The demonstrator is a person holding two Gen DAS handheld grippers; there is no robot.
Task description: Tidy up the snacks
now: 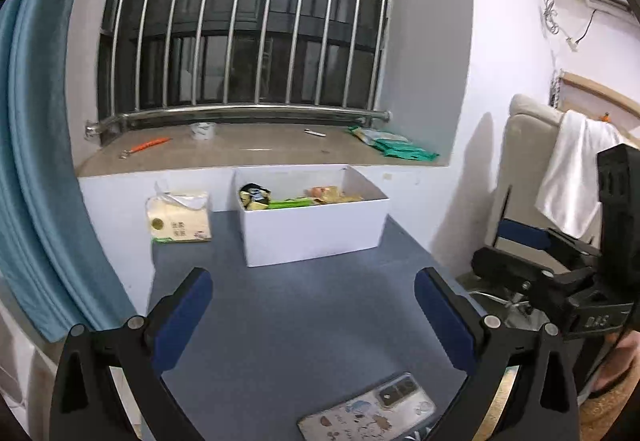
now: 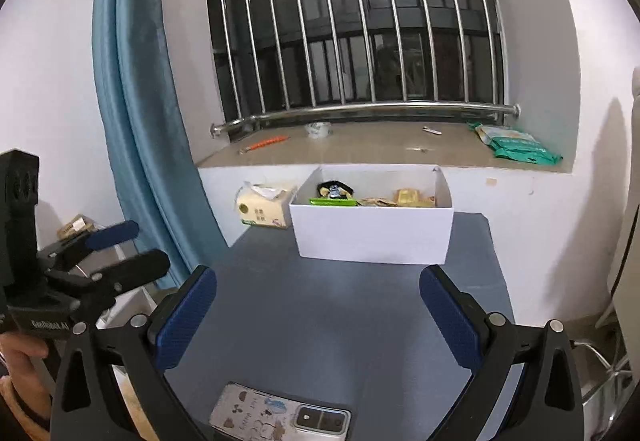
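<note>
A white open box [image 1: 316,233] [image 2: 372,237] stands at the far end of the grey table, against the wall under the window. Inside lie several snack packets: a black-and-yellow one [image 1: 254,196] [image 2: 334,189], a green one [image 1: 289,203] [image 2: 333,202] and orange-tan ones [image 1: 334,195] [image 2: 412,197]. My left gripper [image 1: 314,315] hangs open above the table, well short of the box, with nothing between its blue pads. My right gripper [image 2: 318,315] is open and empty too, at about the same distance. Each gripper also shows at the edge of the other's view.
A tissue pack [image 1: 179,219] [image 2: 264,207] sits left of the box. A phone [image 1: 370,411] [image 2: 280,419] in a patterned case lies on the table's near part. On the window sill lie green packets [image 1: 394,145] [image 2: 516,145] and an orange tool [image 1: 148,145]. A blue curtain [image 2: 136,121] hangs left.
</note>
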